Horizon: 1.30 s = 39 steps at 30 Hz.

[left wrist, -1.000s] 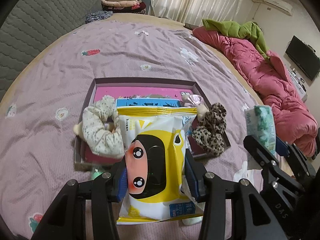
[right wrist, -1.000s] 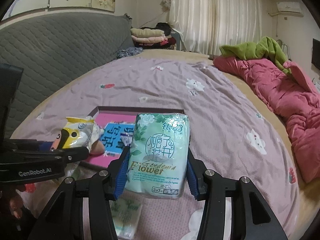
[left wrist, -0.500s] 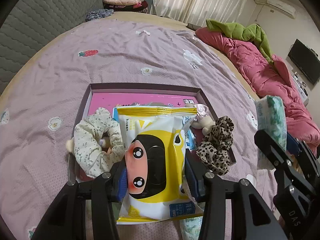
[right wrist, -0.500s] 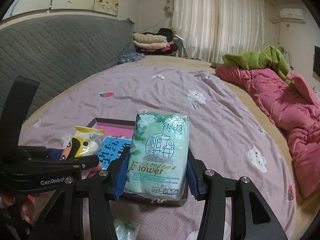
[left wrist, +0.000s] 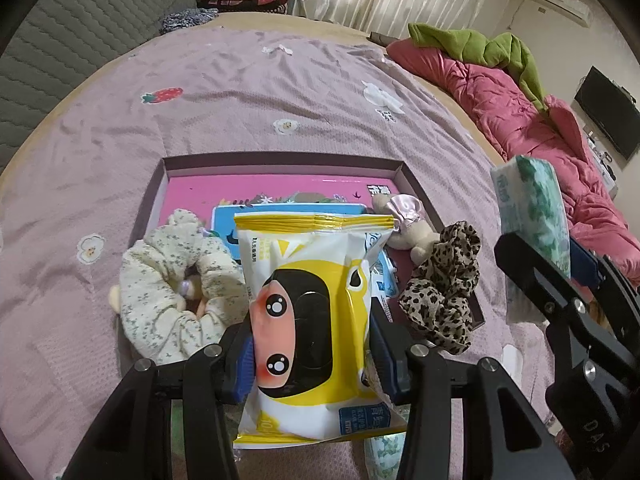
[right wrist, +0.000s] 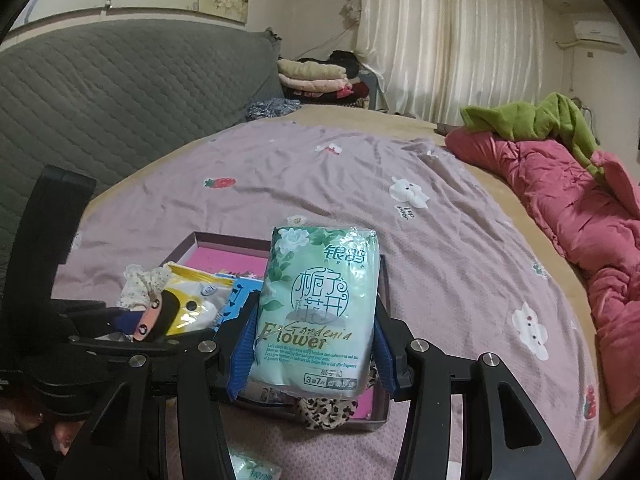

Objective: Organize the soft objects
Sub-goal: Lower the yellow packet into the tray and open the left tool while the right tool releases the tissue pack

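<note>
My left gripper [left wrist: 310, 354] is shut on a yellow wet-wipes pack [left wrist: 316, 312] with a cartoon face, held over the near edge of a shallow pink-lined box [left wrist: 280, 160]. In the box lie a floral cream scrunchie [left wrist: 168, 292], a leopard scrunchie [left wrist: 444, 292], a small plush toy [left wrist: 404, 224] and a blue pack [left wrist: 228, 220]. My right gripper [right wrist: 312, 344] is shut on a green tissue pack [right wrist: 320, 312], held above the box's right part [right wrist: 224, 238]. The tissue pack also shows at the right of the left wrist view [left wrist: 532, 208].
A purple bedspread [left wrist: 260, 92] covers the bed. A pink quilt [left wrist: 520, 108] with a green garment [left wrist: 480, 44] lies along the right side. A grey headboard [right wrist: 120, 88] and folded clothes [right wrist: 316, 76] stand at the back. Another tissue pack [right wrist: 252, 468] lies on the bed near me.
Both grippers have moved forward toward the box with their packs still held. The box now sits closer and lower in both views.
</note>
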Available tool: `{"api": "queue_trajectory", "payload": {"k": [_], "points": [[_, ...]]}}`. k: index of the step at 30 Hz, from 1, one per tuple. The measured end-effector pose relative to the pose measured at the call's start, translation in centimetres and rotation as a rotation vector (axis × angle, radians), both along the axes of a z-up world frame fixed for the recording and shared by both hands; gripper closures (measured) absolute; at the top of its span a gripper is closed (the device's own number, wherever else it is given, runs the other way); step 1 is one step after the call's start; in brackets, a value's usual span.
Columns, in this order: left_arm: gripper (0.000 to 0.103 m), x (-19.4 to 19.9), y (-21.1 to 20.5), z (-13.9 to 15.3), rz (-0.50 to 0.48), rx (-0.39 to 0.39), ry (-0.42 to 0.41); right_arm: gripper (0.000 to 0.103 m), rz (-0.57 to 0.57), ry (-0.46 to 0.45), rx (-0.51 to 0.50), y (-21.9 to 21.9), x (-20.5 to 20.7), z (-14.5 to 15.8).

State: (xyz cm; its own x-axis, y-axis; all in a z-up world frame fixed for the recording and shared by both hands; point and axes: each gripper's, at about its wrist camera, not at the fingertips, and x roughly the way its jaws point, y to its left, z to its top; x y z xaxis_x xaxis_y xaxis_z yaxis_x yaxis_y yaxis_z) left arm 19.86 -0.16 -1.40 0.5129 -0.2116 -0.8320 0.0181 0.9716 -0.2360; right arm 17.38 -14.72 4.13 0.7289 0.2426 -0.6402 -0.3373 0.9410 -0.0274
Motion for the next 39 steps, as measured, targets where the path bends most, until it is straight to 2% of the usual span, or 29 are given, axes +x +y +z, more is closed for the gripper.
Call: {"api": "queue_trajectory", "payload": {"k": [20, 28, 39], "points": [[0.055, 2.1, -0.7, -3.7, -0.023, -0.020, 0.070, 0.051, 0.003, 0.065, -0.010, 0.0, 2.1, -2.4], [0.055, 2.2, -0.1, -4.4, -0.011, -0.020, 0.073, 0.051, 0.037, 0.139, -0.010, 0.8, 3.2, -4.7], [0.055, 2.1, 0.2, -4.7, -0.017, -0.016, 0.073, 0.051, 0.076, 0.183, -0.027, 1.0, 3.6, -6.4]]}}
